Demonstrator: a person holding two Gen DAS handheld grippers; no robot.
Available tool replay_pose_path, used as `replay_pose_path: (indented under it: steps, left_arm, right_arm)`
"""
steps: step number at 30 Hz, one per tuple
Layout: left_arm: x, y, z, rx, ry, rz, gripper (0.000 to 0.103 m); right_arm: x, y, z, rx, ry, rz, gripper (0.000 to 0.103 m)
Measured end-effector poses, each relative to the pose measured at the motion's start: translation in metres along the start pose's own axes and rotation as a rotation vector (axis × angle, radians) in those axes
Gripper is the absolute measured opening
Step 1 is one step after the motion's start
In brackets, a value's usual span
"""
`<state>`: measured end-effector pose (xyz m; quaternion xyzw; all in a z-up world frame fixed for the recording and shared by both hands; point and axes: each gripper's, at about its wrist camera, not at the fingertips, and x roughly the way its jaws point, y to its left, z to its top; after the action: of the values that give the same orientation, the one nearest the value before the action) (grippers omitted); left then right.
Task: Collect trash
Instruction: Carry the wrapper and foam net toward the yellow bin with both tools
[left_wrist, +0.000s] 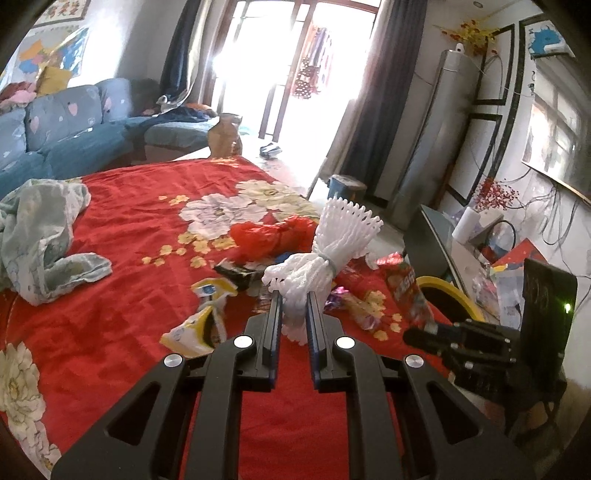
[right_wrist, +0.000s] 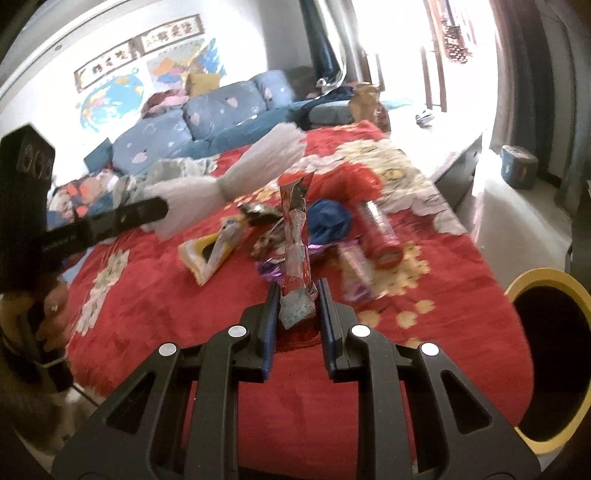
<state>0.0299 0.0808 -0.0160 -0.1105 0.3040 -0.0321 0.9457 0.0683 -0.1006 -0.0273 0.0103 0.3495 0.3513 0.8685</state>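
In the left view, my left gripper (left_wrist: 294, 295) squeezes a white foam net (left_wrist: 325, 254) above the red surface (left_wrist: 129, 295).

In the right view, my right gripper (right_wrist: 297, 291) pinches a red wrapper (right_wrist: 295, 236). I think both go next into the yellow bin (right_wrist: 546, 354) just beside.

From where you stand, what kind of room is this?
Most likely a home living room: a blue sofa along the wall, curtains beside a bright glass door, and maps pinned up. Trash lies on a table under a red floral cloth.
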Motion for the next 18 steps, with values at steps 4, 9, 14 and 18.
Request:
replay_pose_path:
  steps: [4, 9, 14, 18]
  left_arm:
    - [0.002, -0.012, 0.002, 0.020, 0.000, -0.016, 0.012]
    - [0.008, -0.028, 0.006, 0.047, 0.002, -0.040, 0.012]
    - [0.016, -0.042, 0.008, 0.074, 0.006, -0.060, 0.012]
    - [0.021, -0.055, 0.009, 0.097, 0.012, -0.077, 0.012]
  right_arm:
    - [-0.010, -0.016, 0.006, 0.027, -0.030, -0.028, 0.015]
    - [-0.021, -0.037, 0.011, 0.067, -0.059, -0.062, 0.015]
    - [-0.034, -0.060, 0.014, 0.108, -0.089, -0.094, 0.015]
    - [-0.043, -0.072, 0.015, 0.133, -0.110, -0.124, 0.015]
